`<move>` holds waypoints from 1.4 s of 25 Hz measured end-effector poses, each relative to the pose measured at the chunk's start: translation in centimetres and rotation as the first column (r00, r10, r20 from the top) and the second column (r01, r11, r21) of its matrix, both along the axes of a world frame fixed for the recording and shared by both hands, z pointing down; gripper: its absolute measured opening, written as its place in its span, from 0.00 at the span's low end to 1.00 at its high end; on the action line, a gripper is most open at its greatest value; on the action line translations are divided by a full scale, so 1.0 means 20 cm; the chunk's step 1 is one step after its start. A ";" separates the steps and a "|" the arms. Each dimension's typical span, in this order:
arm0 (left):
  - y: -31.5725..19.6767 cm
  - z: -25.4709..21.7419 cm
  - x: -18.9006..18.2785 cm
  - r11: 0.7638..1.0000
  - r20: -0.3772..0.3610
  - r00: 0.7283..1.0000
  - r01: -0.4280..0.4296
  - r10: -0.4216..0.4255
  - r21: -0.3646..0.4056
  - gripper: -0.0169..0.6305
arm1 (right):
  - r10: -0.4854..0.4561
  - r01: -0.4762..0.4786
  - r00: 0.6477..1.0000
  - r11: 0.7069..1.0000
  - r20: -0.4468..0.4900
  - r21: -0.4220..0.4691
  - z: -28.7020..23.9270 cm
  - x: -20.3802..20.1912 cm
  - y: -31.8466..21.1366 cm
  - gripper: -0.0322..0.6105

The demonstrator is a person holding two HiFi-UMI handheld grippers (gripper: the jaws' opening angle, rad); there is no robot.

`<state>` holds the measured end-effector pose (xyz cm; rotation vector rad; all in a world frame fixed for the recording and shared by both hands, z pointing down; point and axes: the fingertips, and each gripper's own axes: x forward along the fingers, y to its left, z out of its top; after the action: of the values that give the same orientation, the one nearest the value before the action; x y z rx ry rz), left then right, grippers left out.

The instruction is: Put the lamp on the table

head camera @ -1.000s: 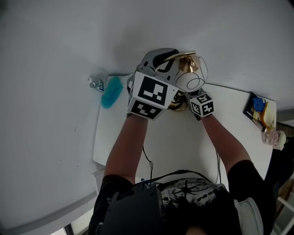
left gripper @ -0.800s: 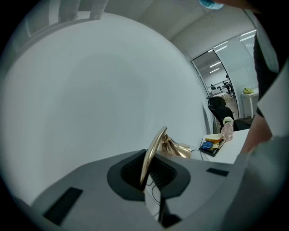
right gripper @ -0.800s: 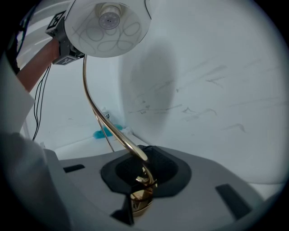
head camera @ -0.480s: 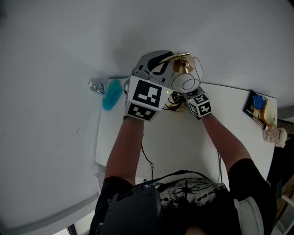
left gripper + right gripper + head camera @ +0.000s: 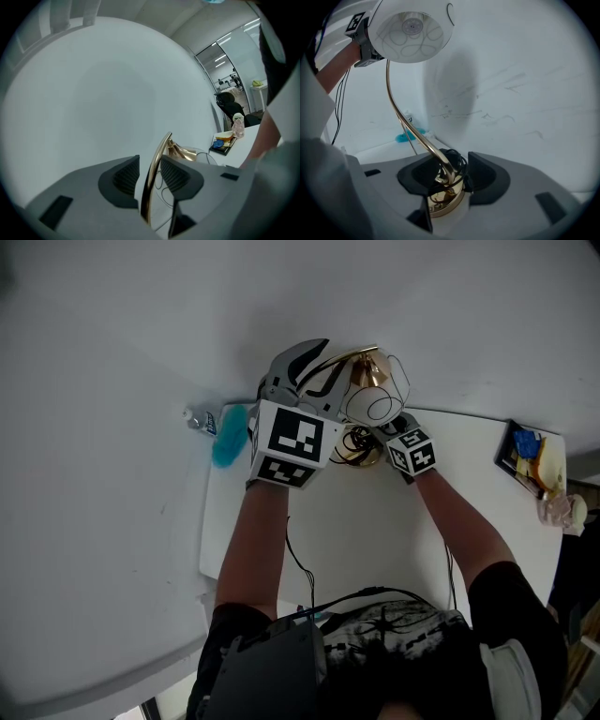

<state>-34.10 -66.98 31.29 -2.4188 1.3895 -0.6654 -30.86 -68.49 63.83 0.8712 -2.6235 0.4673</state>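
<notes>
The lamp has a curved brass arm point(image 5: 157, 168), a white globe shade point(image 5: 379, 404) in a wire cage, and a round brass base point(image 5: 443, 204) with a black cord coiled on it. It stands on the white table point(image 5: 375, 521) at the far edge, close to the wall. My left gripper point(image 5: 314, 371) straddles the brass arm up high; its jaws have just been opening, and the pads stand apart from the arm. My right gripper point(image 5: 366, 439) sits low around the base; its jaws have also just been opening, with the base and cord between them untouched. In the right gripper view the shade point(image 5: 411, 29) hangs overhead.
A turquoise object point(image 5: 225, 432) and a small bottle point(image 5: 195, 418) lie at the table's far left corner. A dark tray point(image 5: 530, 460) with blue and yellow items sits at the right edge. The white wall rises right behind the lamp. Black cables run down near my body.
Both hands and the lamp keep their places at the table's far edge. The head view has drifted slightly, so everything sits a little higher in the picture.
</notes>
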 end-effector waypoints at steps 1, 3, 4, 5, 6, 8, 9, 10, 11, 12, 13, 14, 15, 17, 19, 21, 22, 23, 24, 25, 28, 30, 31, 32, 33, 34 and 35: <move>0.01 0.00 0.00 1.000 0.007 1.000 0.003 -0.003 -0.003 0.23 | 0.001 -0.001 1.000 1.000 -0.002 0.001 -0.01 0.00 0.01 0.33; 0.03 0.00 0.00 1.000 0.017 1.000 0.012 -0.012 -0.006 0.25 | 0.002 -0.002 1.000 1.000 -0.005 0.006 -0.02 0.01 0.02 0.33; 0.04 0.00 -0.01 1.000 0.026 0.999 0.020 -0.020 -0.004 0.25 | 0.002 -0.002 1.000 1.000 -0.006 0.009 -0.03 0.02 0.03 0.33; 0.06 0.00 -0.01 1.000 0.038 0.999 0.030 -0.030 0.001 0.25 | 0.002 -0.002 1.000 1.000 -0.007 0.013 -0.04 0.03 0.04 0.33; 0.08 0.00 -0.01 0.999 0.049 0.998 0.039 -0.039 0.009 0.25 | 0.002 -0.002 1.000 1.000 -0.008 0.017 -0.05 0.04 0.05 0.33; 0.11 -0.02 -0.02 0.998 0.053 0.997 0.057 -0.058 0.026 0.25 | 0.001 -0.001 1.000 1.000 -0.012 0.023 -0.07 0.07 0.07 0.33; 0.13 -0.03 -0.03 0.997 0.050 0.996 0.068 -0.070 0.036 0.25 | 0.001 0.000 1.000 1.000 -0.013 0.024 -0.09 0.08 0.09 0.33; 0.16 -0.04 -0.04 0.996 0.052 0.995 0.082 -0.084 0.047 0.25 | -0.001 0.001 1.000 1.000 -0.011 0.025 -0.11 0.09 0.11 0.33; 0.18 -0.05 -0.05 0.994 0.060 0.993 0.096 -0.099 0.060 0.25 | -0.003 0.004 1.000 1.000 -0.007 0.029 -0.13 0.10 0.12 0.33; 0.21 -0.05 -0.06 0.992 0.068 0.991 0.109 -0.114 0.070 0.25 | -0.007 0.007 1.000 0.999 -0.006 0.039 -0.16 0.11 0.15 0.33; 0.24 -0.05 -0.07 0.990 0.069 0.989 0.122 -0.127 0.075 0.25 | -0.009 0.010 1.000 0.999 -0.006 0.051 -0.19 0.13 0.17 0.33; 0.27 -0.04 -0.08 0.988 0.061 0.988 0.136 -0.141 0.075 0.25 | -0.010 0.011 1.000 0.998 -0.006 0.063 -0.22 0.14 0.19 0.33; 0.30 -0.03 -0.09 0.986 0.043 0.987 0.154 -0.157 0.070 0.25 | -0.012 0.012 1.000 0.997 -0.005 0.073 -0.25 0.16 0.22 0.33; 0.37 -0.01 -0.12 0.980 -0.015 0.982 0.190 -0.189 0.057 0.25 | -0.018 0.018 1.000 0.996 0.003 0.090 -0.32 0.20 0.28 0.33; 0.44 0.02 -0.12 0.978 -0.080 0.976 0.205 -0.202 0.031 0.25 | -0.030 0.028 0.999 0.994 0.015 0.108 -0.40 0.25 0.36 0.32; 0.53 0.07 -0.10 0.978 -0.125 0.970 0.208 -0.206 0.005 0.25 | -0.044 0.041 0.999 0.989 0.014 0.143 -0.48 0.29 0.46 0.25; 0.58 0.09 -0.09 0.978 -0.143 0.968 0.207 -0.206 -0.005 0.22 | -0.050 0.049 0.999 0.985 0.002 0.164 -0.50 0.32 0.52 0.21; 0.62 0.12 -0.07 0.979 -0.160 0.966 0.204 -0.203 -0.016 0.16 | -0.055 0.056 0.998 0.981 -0.014 0.186 -0.53 0.34 0.57 0.18; 0.67 0.15 -0.05 0.980 -0.179 0.963 0.198 -0.199 -0.028 0.11 | -0.058 0.063 0.998 0.977 -0.031 0.205 -0.55 0.37 0.62 0.15; 0.72 0.19 -0.03 0.981 -0.198 0.961 0.189 -0.194 -0.043 0.08 | -0.063 0.071 0.997 0.973 -0.044 0.221 -0.58 0.39 0.68 0.13; 0.88 0.31 0.03 0.983 -0.261 0.949 0.162 -0.178 -0.084 0.05 | -0.077 0.085 0.996 0.964 -0.041 0.251 -0.67 0.46 0.84 0.10; 0.97 0.37 0.08 0.983 -0.304 0.937 0.143 -0.172 -0.113 0.05 | -0.087 0.093 0.996 0.961 -0.036 0.261 -0.72 0.51 0.94 0.09; 1.02 0.40 0.11 0.983 -0.327 0.930 0.133 -0.168 -0.128 0.05 | -0.092 0.097 0.995 0.961 -0.031 0.261 -0.74 0.54 0.99 0.08; 1.07 0.43 0.14 0.982 -0.348 0.923 0.122 -0.165 -0.143 0.05 | -0.095 0.098 0.995 0.962 -0.021 0.256 -0.75 0.57 1.04 0.08; 1.11 0.46 0.17 0.981 -0.364 0.917 0.112 -0.164 -0.159 0.05 | -0.097 0.096 0.995 0.964 -0.008 0.250 -0.76 0.60 1.08 0.08; 1.15 0.50 0.20 0.979 -0.374 0.913 0.103 -0.163 -0.174 0.05 | -0.098 0.094 0.995 0.965 0.004 0.243 -0.77 0.63 1.13 0.08; 1.19 0.53 0.23 0.978 -0.380 0.911 0.097 -0.163 -0.186 0.05 | -0.098 0.092 0.995 0.967 0.015 0.239 -0.78 0.65 1.17 0.08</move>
<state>-29.44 -43.16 41.81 -2.7179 1.7229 -0.3394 -17.78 -45.16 48.14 0.8080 -2.7713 0.1409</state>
